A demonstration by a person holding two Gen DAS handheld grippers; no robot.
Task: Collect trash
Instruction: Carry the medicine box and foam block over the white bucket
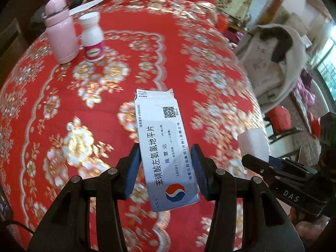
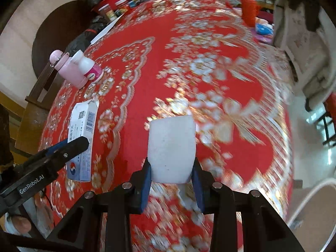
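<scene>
A white medicine box (image 1: 161, 130) with blue print and a red-and-blue logo is held lengthwise in my left gripper (image 1: 164, 153), whose blue pads press on its two long sides above the red tablecloth. In the right wrist view the same box (image 2: 84, 121) shows at the left with the left gripper's fingers (image 2: 71, 147) across it. My right gripper (image 2: 171, 166) is shut on a white folded tissue wad (image 2: 171, 145), lifted over the cloth. From the left wrist view that tissue wad (image 1: 253, 142) and the right gripper's finger (image 1: 262, 163) appear at the right edge.
A round table carries a red cloth with gold flowers (image 1: 147, 63). A pink flask (image 1: 59, 31) and a white pill bottle (image 1: 92, 37) stand together at the far left. Jars and clutter (image 2: 117, 6) line the far edge. A chair draped with pale cloth (image 1: 273, 63) stands to the right.
</scene>
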